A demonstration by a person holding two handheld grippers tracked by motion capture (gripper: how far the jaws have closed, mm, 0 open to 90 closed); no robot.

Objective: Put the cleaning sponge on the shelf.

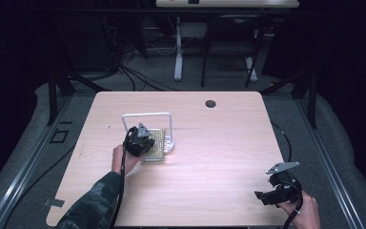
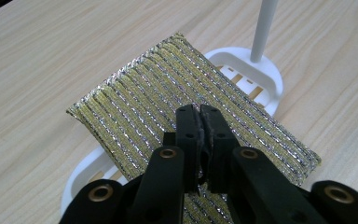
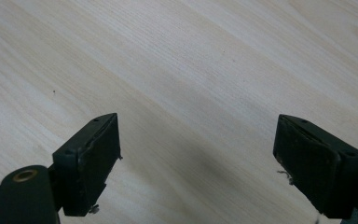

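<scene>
A gold and silver striped scouring pad (image 2: 158,93) lies flat across the white base (image 2: 261,70) of a small rack, whose thin white post (image 2: 263,28) rises behind it. In the high view the pad (image 1: 156,145) sits at the table's left middle under the rack's bent white bar (image 1: 147,114). My left gripper (image 2: 199,112) hovers just over the pad with its jaws pressed together, and I see nothing between them. It is also in the high view, my left gripper (image 1: 142,142). My right gripper (image 3: 198,154) is open over bare wood at the table's near right corner (image 1: 263,195).
The light wooden table (image 1: 209,157) has a dark round hole (image 1: 210,103) near its far edge. A camouflage sleeve (image 1: 93,205) comes in at the bottom left. Beyond the table stand desk legs and cables on a grey floor.
</scene>
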